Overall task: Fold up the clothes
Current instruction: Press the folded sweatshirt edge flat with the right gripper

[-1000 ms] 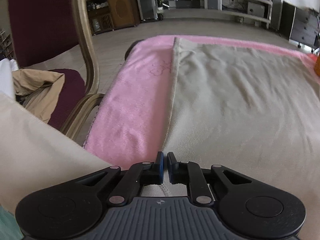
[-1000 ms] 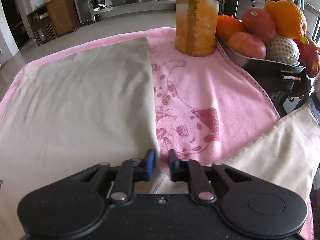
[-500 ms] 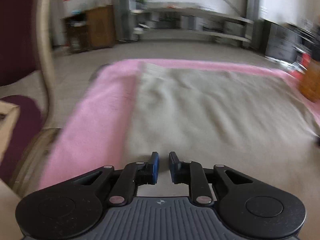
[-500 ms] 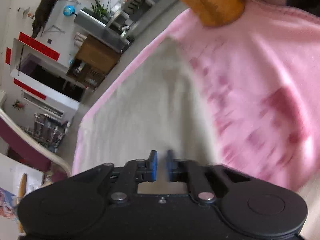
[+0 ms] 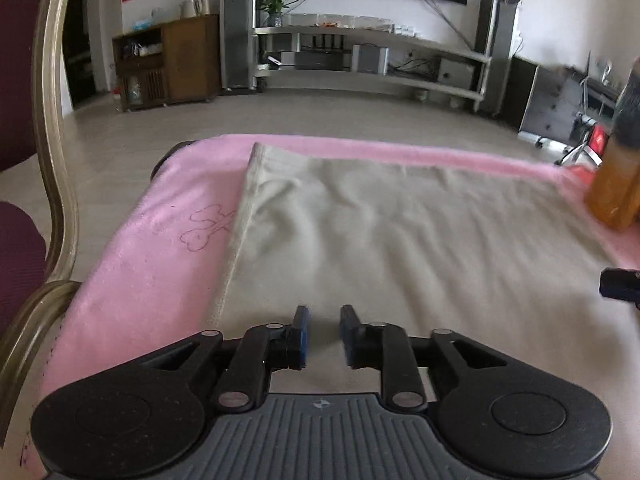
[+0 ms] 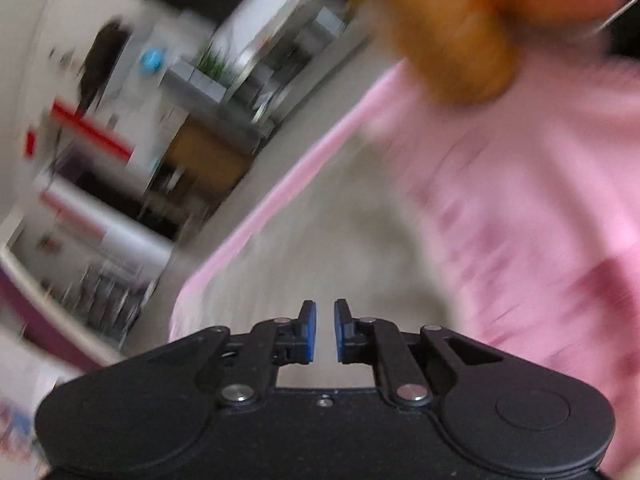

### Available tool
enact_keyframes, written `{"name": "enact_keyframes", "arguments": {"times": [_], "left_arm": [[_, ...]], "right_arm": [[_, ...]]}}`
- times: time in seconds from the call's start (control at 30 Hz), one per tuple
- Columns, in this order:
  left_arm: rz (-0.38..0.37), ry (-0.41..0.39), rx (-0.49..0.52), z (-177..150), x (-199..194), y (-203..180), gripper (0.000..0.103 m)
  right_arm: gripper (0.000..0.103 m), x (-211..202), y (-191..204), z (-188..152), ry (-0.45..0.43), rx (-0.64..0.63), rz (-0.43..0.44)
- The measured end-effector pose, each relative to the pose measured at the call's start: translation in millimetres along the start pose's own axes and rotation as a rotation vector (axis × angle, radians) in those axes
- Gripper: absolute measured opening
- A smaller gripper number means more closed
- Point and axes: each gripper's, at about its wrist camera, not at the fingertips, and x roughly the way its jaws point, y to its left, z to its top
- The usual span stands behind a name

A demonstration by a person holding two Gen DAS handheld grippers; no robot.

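I see the left claw (image 5: 323, 334) spread just over the near edge of the beige cloth (image 5: 400, 232), nothing pinched; its jaws just opened. Right claw (image 6: 325, 330) slightly parted over the cloth (blurred), empty, jaws just opening.

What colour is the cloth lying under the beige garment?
Pink, with a faint outlined bone drawing; the cloth under the beige garment shows best in the left wrist view.

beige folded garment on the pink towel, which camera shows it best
The left wrist view: the beige folded garment lies sharp, its left hem and far edge on the pink towel visible. The right wrist view shows it only motion-blurred.
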Motion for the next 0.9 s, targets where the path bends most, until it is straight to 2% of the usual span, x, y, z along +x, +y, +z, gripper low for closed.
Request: {"name": "enact_keyframes", "arguments": {"times": [0.03,0.07,0.13,0.2,0.27,0.37,0.4,0.47,0.53,0.6,0.7,0.73,0.8,0.83,0.87,0.9], "left_arm": [[0.019,-0.017,-0.028,-1,1,4,0.025],[0.039,-0.032,-0.057,-2,2,7,0.025],[0.126,-0.045,-0.124,1,8,20,0.022],[0.195,-0.056,-0.166,4,10,33,0.017],[0.189,-0.057,-0.19,6,10,42,0.014],[0.241,-0.046,-0.176,20,8,34,0.015],[0.237,-0.063,-0.165,25,5,28,0.015],[0.185,-0.095,-0.131,33,1,17,0.019],[0.124,-0.1,-0.088,40,4,0,0.019],[0.042,-0.079,-0.063,44,15,-17,0.019],[-0.106,-0.035,-0.088,50,37,-38,0.017],[-0.13,-0.035,-0.07,51,45,-47,0.017],[-0.084,-0.048,0.003,52,61,-61,0.02],[-0.02,-0.068,0.04,53,72,-61,0.02],[0.05,-0.096,0.058,54,79,-57,0.021],[0.131,-0.115,0.057,56,86,-49,0.021]], "right_arm": [[0.008,8,0,0,0.031,-0.014,-0.002],[0.007,10,-5,2,0.026,-0.017,0.002],[0.0,13,-14,8,0.004,-0.023,0.003],[0.0,-3,-29,17,-0.129,0.006,-0.07],[0.0,-21,-46,26,-0.268,0.047,-0.153],[0.007,-36,-50,38,-0.313,0.059,-0.223],[0.008,-39,-44,40,-0.33,0.058,-0.217],[0.008,-39,-23,42,-0.332,0.028,-0.15],[0.011,-25,8,37,-0.282,-0.022,-0.087],[0.011,-5,28,27,-0.194,-0.057,-0.013],[0.014,36,48,13,0.002,-0.087,0.115],[0.014,50,53,10,0.063,-0.099,0.149],[0.014,69,59,10,0.123,-0.141,0.172],[0.006,73,58,14,0.118,-0.141,0.176],[0.003,75,55,19,0.1,-0.137,0.173],[0.0,70,49,24,0.044,-0.123,0.15]]}}
